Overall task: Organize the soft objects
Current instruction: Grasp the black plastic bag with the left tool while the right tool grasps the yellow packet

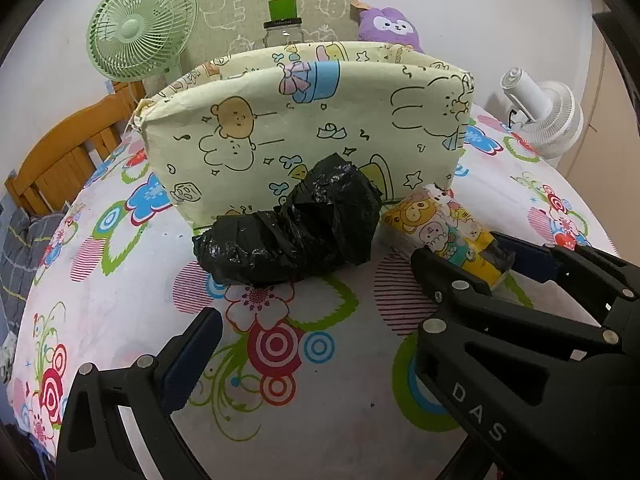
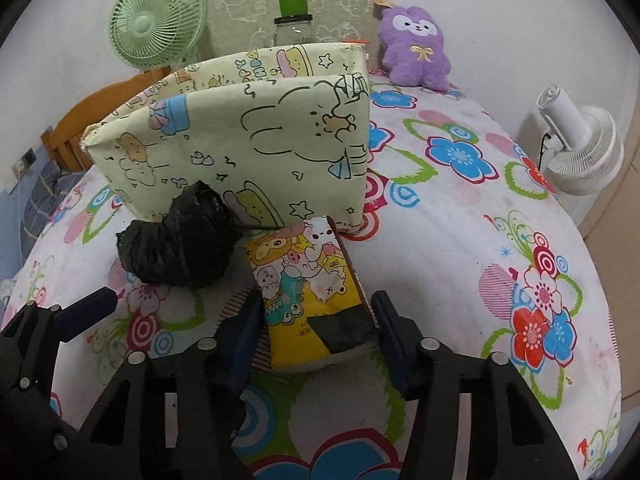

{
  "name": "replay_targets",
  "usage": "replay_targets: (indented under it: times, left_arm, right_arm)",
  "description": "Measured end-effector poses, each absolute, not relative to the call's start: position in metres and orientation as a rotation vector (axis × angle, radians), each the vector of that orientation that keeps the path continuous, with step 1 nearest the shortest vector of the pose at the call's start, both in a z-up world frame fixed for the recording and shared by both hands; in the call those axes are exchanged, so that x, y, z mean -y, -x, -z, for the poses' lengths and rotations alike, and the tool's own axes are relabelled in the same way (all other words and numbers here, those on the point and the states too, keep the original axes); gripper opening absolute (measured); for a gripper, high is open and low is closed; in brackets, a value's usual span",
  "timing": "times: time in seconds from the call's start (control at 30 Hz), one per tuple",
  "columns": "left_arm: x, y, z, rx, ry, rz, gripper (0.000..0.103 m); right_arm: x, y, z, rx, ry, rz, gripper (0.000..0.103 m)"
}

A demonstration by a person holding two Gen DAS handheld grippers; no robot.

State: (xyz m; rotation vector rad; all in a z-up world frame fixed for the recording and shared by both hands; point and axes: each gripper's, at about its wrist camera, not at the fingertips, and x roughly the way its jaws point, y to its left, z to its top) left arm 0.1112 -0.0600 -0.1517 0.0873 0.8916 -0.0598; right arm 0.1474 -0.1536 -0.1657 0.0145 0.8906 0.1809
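A pale yellow cartoon-print storage box (image 1: 304, 128) stands open-topped on the flowered bed; it also shows in the right wrist view (image 2: 240, 148). A crumpled black plastic bundle (image 1: 292, 228) lies against its front, seen also from the right (image 2: 180, 240). A yellow cartoon tissue pack (image 2: 312, 296) lies beside it. My right gripper (image 2: 318, 316) is open with its fingers either side of the pack's near end; it shows in the left wrist view (image 1: 468, 256). My left gripper (image 1: 316, 344) is open and empty, short of the black bundle.
A purple plush toy (image 2: 416, 48) sits at the back by the wall. A green fan (image 2: 158, 20) and a glass jar with green lid (image 2: 294, 24) stand behind the box. A white fan (image 2: 580, 148) stands off the bed's right edge. A wooden headboard (image 1: 68, 152) is at left.
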Motion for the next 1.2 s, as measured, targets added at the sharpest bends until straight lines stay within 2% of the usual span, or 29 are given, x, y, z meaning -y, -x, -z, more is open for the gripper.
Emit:
replay_targets:
  times: [0.37, 0.97, 1.1, 1.2]
  left_arm:
    - [0.047, -0.111, 0.133, -0.826, -0.111, 0.034, 0.102]
    - [0.038, -0.143, 0.138, -0.818, -0.179, 0.146, 0.102]
    - [0.043, -0.148, 0.142, -0.832, -0.18, 0.179, 0.095]
    - [0.046, -0.151, 0.145, -0.837, -0.188, 0.196, 0.082]
  right_arm:
    - [0.149, -0.134, 0.143, -0.842, -0.062, -0.135, 0.054]
    - [0.142, -0.146, 0.138, -0.871, -0.07, -0.01, 0.054]
    - [0.145, -0.148, 0.141, -0.88, -0.073, 0.008, 0.054]
    - [0.146, -0.15, 0.143, -0.888, -0.073, 0.015, 0.054]
